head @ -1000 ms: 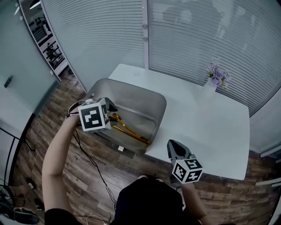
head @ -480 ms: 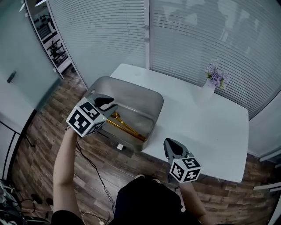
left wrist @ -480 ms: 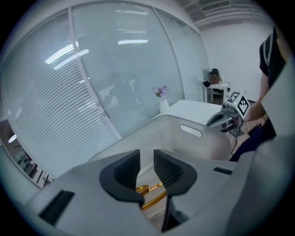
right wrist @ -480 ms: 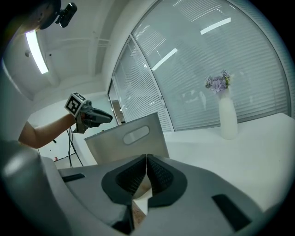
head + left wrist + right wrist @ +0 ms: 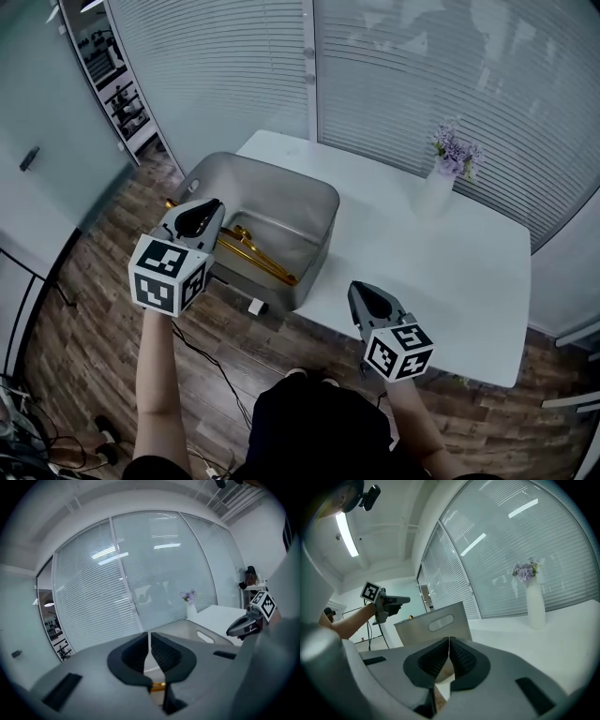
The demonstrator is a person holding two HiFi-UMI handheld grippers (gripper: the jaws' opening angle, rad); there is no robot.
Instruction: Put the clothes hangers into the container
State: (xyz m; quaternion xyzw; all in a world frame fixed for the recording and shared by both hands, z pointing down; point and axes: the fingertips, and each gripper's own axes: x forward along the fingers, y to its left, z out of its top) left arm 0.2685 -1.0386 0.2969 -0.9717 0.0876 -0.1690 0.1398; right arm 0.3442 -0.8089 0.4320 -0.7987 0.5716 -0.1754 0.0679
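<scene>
The left gripper (image 5: 195, 218) is hanging over the near left edge of the grey container (image 5: 281, 195). Its jaws have just been closing and are nearly together, with nothing between them. The gold clothes hangers (image 5: 255, 260) are lying inside the container, which is sitting at the tabletop's (image 5: 450, 272) left end. The right gripper (image 5: 368, 302) is hovering by the near edge, with its jaws together and empty.
</scene>
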